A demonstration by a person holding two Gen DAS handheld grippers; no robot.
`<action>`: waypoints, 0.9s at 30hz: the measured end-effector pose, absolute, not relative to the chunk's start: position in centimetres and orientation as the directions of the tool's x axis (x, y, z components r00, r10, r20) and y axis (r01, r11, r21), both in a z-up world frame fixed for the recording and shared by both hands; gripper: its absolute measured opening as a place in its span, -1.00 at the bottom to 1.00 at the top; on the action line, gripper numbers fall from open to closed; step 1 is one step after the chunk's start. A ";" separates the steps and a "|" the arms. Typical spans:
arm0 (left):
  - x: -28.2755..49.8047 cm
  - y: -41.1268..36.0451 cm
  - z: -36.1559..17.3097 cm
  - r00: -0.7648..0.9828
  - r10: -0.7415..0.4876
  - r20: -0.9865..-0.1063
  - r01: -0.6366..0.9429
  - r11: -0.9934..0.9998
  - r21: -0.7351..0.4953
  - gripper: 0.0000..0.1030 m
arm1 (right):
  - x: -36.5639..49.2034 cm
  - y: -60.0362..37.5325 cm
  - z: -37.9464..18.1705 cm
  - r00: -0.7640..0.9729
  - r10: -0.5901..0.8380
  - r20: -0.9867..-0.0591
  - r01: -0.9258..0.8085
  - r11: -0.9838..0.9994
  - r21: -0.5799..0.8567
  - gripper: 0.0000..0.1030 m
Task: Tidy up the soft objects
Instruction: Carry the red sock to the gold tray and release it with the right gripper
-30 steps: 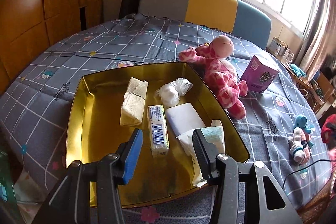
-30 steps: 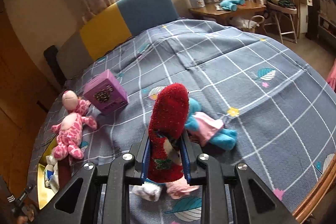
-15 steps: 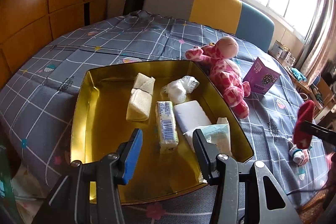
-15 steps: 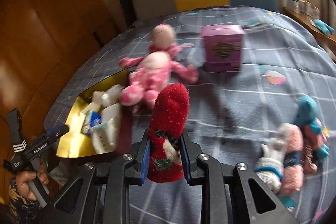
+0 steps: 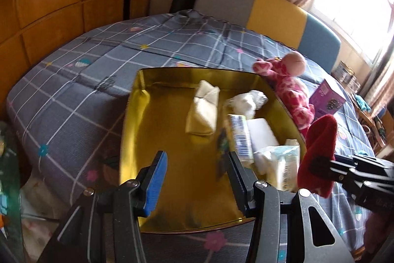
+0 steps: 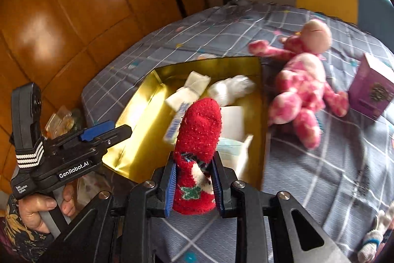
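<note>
The left half of the gold tray is bare — open room there. Its right half is crowded: a folded cloth, a white wad, a wrapped bar, a white block and a tissue pack lie close together. The pink plush lies against the tray's right wall, a purple box beyond it — bare bedspread lies left of the tray.

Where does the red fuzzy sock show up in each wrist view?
Left wrist: red fuzzy sock at right edge, clamped in the right gripper beside the gold tray.
Right wrist: sock at bottom centre, between the jaws, in front of the tray.
Shared landmark: pink plush toy.
</note>
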State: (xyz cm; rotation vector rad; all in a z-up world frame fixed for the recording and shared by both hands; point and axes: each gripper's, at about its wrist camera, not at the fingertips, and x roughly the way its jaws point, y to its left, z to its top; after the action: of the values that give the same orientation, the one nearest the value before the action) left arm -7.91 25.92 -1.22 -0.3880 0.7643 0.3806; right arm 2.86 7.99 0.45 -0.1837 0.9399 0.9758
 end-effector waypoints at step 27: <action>-8.3 26.0 -1.8 0.655 0.189 -0.732 -0.474 0.857 -0.203 0.10 | 3.0 11.8 -4.3 0.126 0.572 -0.811 -0.750 0.590 0.299 -0.03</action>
State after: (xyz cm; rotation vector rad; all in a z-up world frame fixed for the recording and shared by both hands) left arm -8.35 25.98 -1.80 -0.3989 0.7714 0.3877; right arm 2.99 11.82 -4.26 -0.1992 1.0731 0.9716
